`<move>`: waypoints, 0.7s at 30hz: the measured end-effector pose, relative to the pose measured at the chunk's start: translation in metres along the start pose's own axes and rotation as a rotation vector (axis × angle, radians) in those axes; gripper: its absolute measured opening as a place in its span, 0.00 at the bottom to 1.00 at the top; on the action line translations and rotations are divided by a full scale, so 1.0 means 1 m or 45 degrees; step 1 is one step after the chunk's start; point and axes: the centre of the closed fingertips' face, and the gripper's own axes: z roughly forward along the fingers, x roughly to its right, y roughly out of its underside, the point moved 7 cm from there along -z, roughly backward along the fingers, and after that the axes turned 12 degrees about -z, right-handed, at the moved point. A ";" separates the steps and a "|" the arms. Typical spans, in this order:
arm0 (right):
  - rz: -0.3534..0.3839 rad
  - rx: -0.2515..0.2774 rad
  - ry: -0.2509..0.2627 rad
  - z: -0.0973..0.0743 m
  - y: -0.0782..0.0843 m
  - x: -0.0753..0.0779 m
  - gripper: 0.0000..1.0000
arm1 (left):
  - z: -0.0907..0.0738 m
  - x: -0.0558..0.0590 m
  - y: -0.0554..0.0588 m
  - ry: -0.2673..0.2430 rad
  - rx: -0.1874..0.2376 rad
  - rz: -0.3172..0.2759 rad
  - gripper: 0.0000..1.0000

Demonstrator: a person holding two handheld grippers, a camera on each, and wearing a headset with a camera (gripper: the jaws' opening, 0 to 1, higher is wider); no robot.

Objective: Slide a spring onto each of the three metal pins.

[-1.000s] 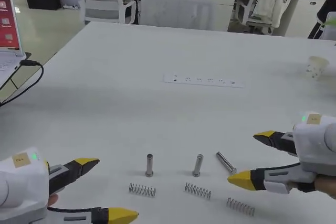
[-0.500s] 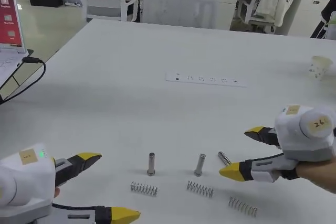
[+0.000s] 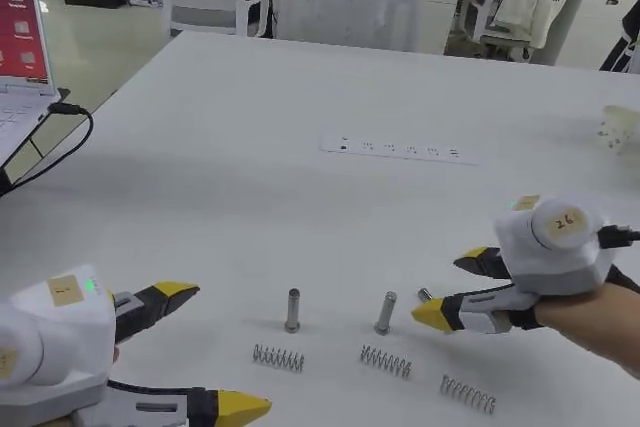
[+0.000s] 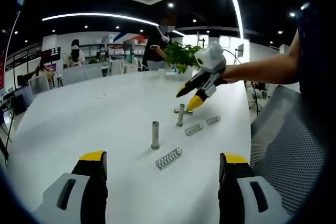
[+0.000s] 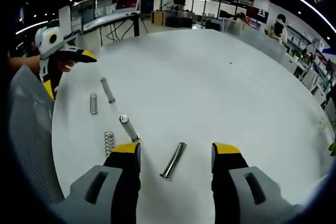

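Pin [image 5: 174,160] lies flat ahead of wide-open, empty right gripper [image 3: 443,285]; left gripper [image 3: 225,349] gapes empty.

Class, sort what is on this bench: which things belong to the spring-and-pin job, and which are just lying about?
For the job: left upright pin, right upright pin, lying pin, left spring, middle spring, right spring.
Lying about: power strip, laptop, black cable, paper cup.
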 end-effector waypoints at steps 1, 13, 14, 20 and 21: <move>0.011 -0.020 0.008 0.001 0.001 0.001 0.51 | 0.000 0.000 0.000 0.000 0.000 0.001 0.85; 0.056 -0.105 0.016 0.011 0.002 0.002 0.29 | 0.000 0.001 0.000 -0.001 -0.006 -0.002 0.84; 0.061 -0.115 0.018 0.012 0.001 0.002 0.27 | 0.000 0.001 0.000 0.000 -0.005 -0.003 0.84; 0.094 -0.160 0.022 0.018 0.002 0.004 0.22 | 0.000 0.001 0.001 0.005 -0.012 -0.004 0.84; 0.114 -0.161 0.023 0.018 0.002 0.004 0.21 | 0.000 0.001 0.001 0.006 -0.013 -0.005 0.83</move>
